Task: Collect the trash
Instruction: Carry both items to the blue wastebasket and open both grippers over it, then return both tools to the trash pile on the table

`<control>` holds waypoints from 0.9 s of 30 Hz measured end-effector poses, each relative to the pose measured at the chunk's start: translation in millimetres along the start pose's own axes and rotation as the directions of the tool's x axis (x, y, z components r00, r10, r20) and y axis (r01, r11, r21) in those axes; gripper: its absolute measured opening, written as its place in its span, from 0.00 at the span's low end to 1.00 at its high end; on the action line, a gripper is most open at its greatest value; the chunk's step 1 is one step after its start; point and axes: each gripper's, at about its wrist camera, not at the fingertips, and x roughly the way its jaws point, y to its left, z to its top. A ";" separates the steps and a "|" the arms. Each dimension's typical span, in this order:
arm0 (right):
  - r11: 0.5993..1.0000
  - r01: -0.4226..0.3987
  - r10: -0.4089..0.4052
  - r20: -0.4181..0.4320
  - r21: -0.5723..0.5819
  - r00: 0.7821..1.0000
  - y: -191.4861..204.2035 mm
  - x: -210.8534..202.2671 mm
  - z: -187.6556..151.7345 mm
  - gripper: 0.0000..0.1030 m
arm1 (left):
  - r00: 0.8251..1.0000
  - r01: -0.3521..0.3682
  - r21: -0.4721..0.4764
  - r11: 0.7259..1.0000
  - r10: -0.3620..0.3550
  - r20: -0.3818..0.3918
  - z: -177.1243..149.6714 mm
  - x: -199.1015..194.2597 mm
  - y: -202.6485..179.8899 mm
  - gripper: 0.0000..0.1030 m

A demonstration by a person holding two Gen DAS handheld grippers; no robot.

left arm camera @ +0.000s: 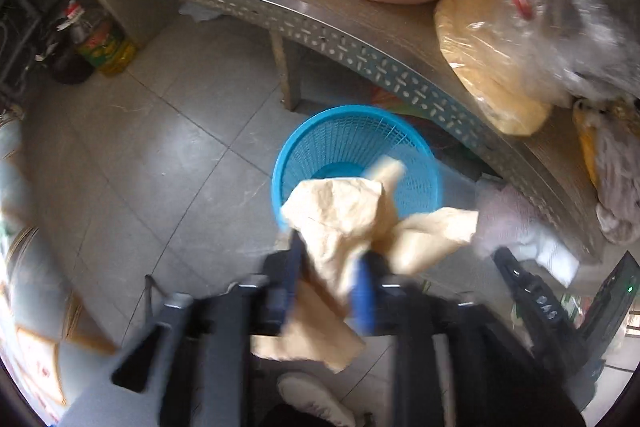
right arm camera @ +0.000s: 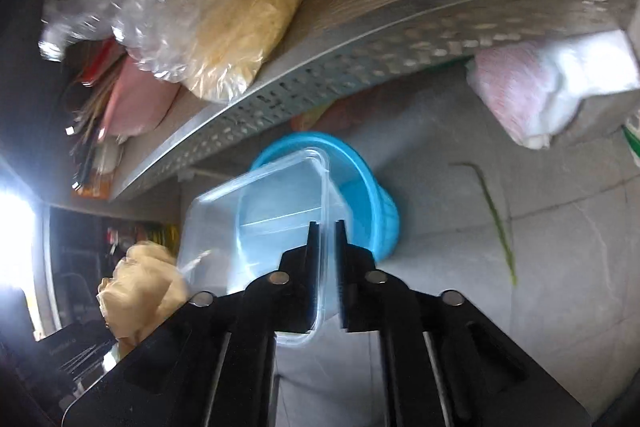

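While the left gripper pinches crumpled paper at lower centre, the blue basket sits just beyond on the floor; let go only over its mouth. In the right view, the right gripper clamps a clear plastic box by its wall, centre frame, basket behind; tip it in squarely.

The basket stands on the floor at frame centre, just below the counter edge; crumpled paper hangs over its rim.
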 end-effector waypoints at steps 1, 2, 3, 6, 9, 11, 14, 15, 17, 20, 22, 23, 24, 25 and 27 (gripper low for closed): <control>0.999 0.024 -0.023 0.010 -0.028 1.000 2.9 9.1 -0.9 0.52 | 1.000 -0.020 -0.006 1.000 0.020 0.006 3.8 4.6 -1.8 0.55; 0.998 0.040 -0.039 0.015 -0.050 0.999 4.5 13.9 -4.3 0.53 | 0.999 -0.024 -0.018 1.000 0.025 0.026 5.0 5.5 -1.7 0.56; 0.997 0.040 -0.039 0.010 -0.064 0.999 3.0 17.4 -6.9 0.53 | 0.999 -0.017 -0.027 0.999 0.018 0.036 4.4 5.0 -0.3 0.58; 0.998 0.015 -0.015 0.003 -0.066 1.000 -6.9 10.3 -11.2 0.53 | 0.999 0.025 -0.042 0.999 -0.023 0.037 -0.6 -2.3 6.6 0.60; 0.995 0.015 -0.013 0.020 -0.097 1.000 -16.2 -3.1 -15.7 0.53 | 0.996 0.033 -0.025 0.999 -0.031 0.079 -9.0 -25.0 13.8 0.60; 0.992 0.014 -0.011 0.025 -0.123 1.000 -19.9 -14.9 -20.3 0.53 | 0.993 0.043 -0.012 0.999 -0.042 0.114 -16.3 -46.0 18.4 0.60; 0.984 0.023 -0.017 0.035 -0.176 0.999 -25.5 -41.3 -30.4 0.53 | 0.985 0.078 -0.013 0.997 -0.075 0.158 -31.8 -82.3 27.7 0.60; 0.980 0.026 -0.018 0.041 -0.198 0.999 -27.0 -51.2 -34.1 0.53 | 0.981 0.091 -0.014 0.996 -0.087 0.175 -39.1 -97.2 30.8 0.61; 0.967 0.038 -0.026 0.049 -0.254 0.998 -26.5 -70.2 -43.2 0.54 | 0.970 0.116 -0.012 0.993 -0.110 0.216 -54.6 -125.5 35.3 0.62; 0.935 0.041 -0.027 0.044 -0.353 0.999 -12.5 -95.4 -56.6 0.56 | 0.948 0.132 0.002 0.991 -0.127 0.291 -88.4 -172.2 44.4 0.66; 0.904 0.041 -0.019 0.056 -0.425 0.998 -1.4 -115.2 -67.7 0.61 | 0.930 0.119 0.004 0.993 -0.113 0.350 -115.8 -200.7 51.0 0.68; 0.885 0.041 -0.011 0.067 -0.463 0.998 3.3 -127.0 -74.0 0.65 | 0.921 0.114 0.008 0.993 -0.109 0.374 -130.2 -213.3 54.3 0.68; 0.860 0.052 -0.010 0.085 -0.507 0.996 10.1 -142.9 -81.1 0.67 | 0.912 0.110 0.011 0.994 -0.105 0.398 -144.9 -225.1 58.4 0.69; 0.837 0.060 -0.005 0.103 -0.544 0.995 16.3 -155.1 -88.2 0.71 | 0.902 0.102 0.009 0.995 -0.096 0.422 -164.7 -238.7 65.1 0.70; 0.787 0.079 0.008 0.139 -0.612 0.990 28.8 -179.6 -103.2 0.83 | 0.890 0.108 -0.006 0.994 -0.094 0.446 -194.4 -253.5 75.9 0.70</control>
